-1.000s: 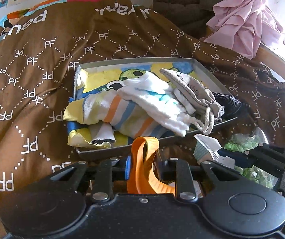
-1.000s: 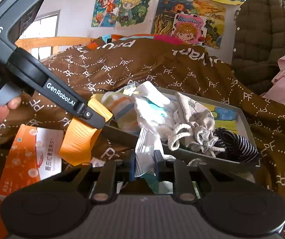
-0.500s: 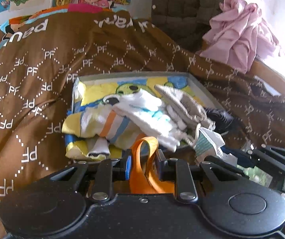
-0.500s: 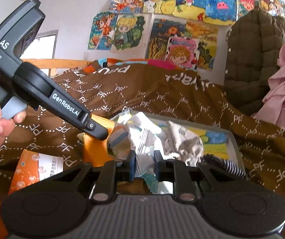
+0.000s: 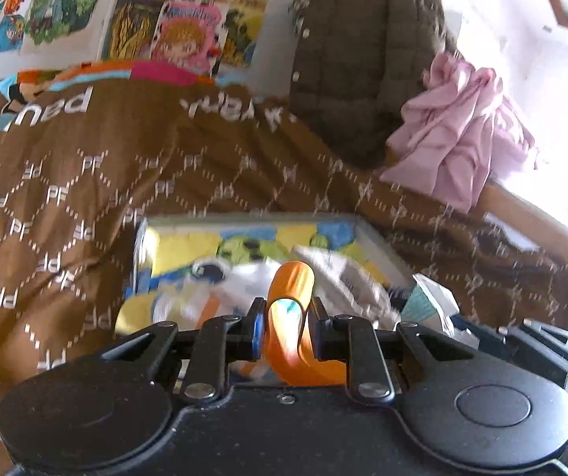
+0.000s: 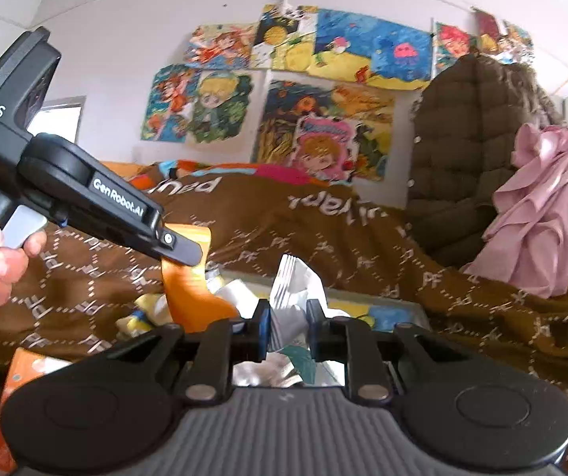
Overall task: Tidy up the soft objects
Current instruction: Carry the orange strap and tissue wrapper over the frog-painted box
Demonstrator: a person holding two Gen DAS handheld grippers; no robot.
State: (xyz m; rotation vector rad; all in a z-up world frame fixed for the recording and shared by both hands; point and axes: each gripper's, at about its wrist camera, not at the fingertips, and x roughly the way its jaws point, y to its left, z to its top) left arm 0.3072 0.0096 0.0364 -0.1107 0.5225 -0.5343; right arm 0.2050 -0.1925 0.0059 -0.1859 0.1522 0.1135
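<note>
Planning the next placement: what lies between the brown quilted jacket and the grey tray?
Only brown PF-patterned blanket between brown quilted jacket and grey tray; left wrist view shows it.

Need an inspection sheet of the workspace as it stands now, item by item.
Surface: brown PF blanket.
Job's things: tray of socks, blurred.
Clutter: orange packet on blanket.
Grippers: left gripper shut on orange strap; right gripper shut on white bag.
Cables: nothing seen.
Surroundings: wall drawings, brown jacket, pink cloth.
</note>
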